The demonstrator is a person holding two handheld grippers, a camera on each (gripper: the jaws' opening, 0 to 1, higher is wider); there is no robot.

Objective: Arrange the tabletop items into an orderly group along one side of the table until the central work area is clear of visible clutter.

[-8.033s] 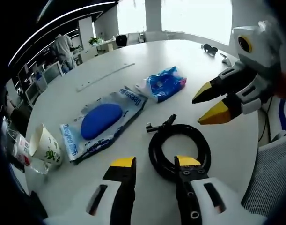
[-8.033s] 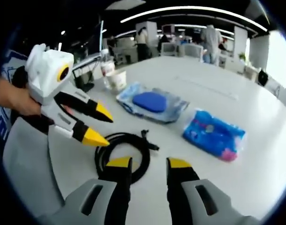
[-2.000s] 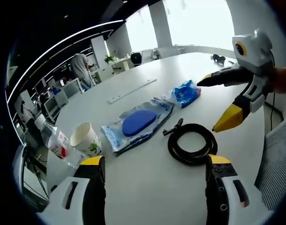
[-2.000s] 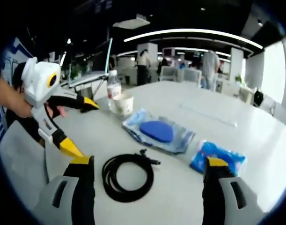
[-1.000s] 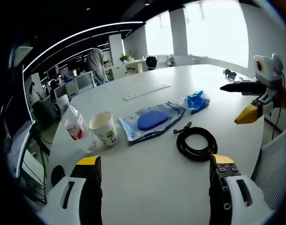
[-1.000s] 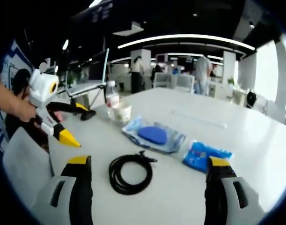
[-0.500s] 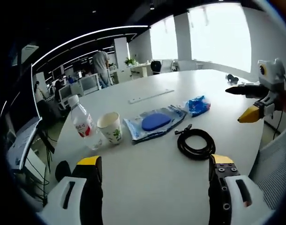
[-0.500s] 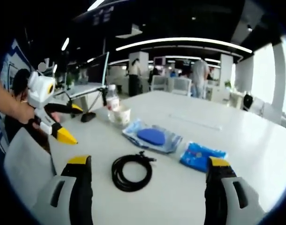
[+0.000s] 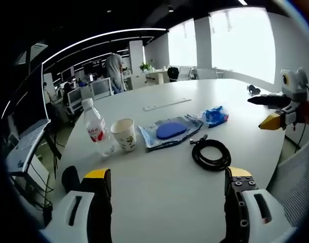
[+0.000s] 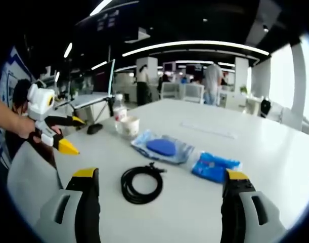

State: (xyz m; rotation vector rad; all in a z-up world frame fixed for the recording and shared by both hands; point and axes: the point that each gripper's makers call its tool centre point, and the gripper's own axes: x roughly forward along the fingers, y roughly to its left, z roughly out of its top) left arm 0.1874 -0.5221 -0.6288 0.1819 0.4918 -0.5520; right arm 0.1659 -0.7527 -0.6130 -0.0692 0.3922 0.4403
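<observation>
Left gripper view: left gripper [image 9: 164, 177], jaws spread wide, holding nothing, raised above the near edge of the white table [image 9: 159, 202]. On the table, from left to right: water bottle [image 9: 96, 132] with red label, upright; paper cup [image 9: 125, 134], upright, just beside the bottle; clear packet with a blue pad [image 9: 169, 131], lying flat; small blue wrapped pack [image 9: 215, 116], farther right; coiled black cable [image 9: 211, 154], nearer than the packet and apart from it. A pale strip [image 9: 166, 105] lies far behind, and a small dark item [image 9: 254, 89] sits at the far right. Right gripper [image 9: 270, 110], at the right margin, jaws parted, empty, in the air. Right gripper view: right gripper [image 10: 162, 183], jaws spread wide, empty, above the near table edge [image 10: 169, 217]. Coiled cable [image 10: 141, 184] nearest, centre; packet with blue pad [image 10: 162, 147] beyond it; blue pack [image 10: 214, 165] to the right; cup [image 10: 127, 126] and bottle [image 10: 119, 112] far left. Left gripper [image 10: 63, 134] at the left, jaws parted, held in a hand, clear of the table. Step in hand, by judgement: survey before any pick; nothing yet gathered. Next move probably calls for lowering one gripper to the cable or the blue pack and carrying it toward the bottle and cup, where a group could be formed.
</observation>
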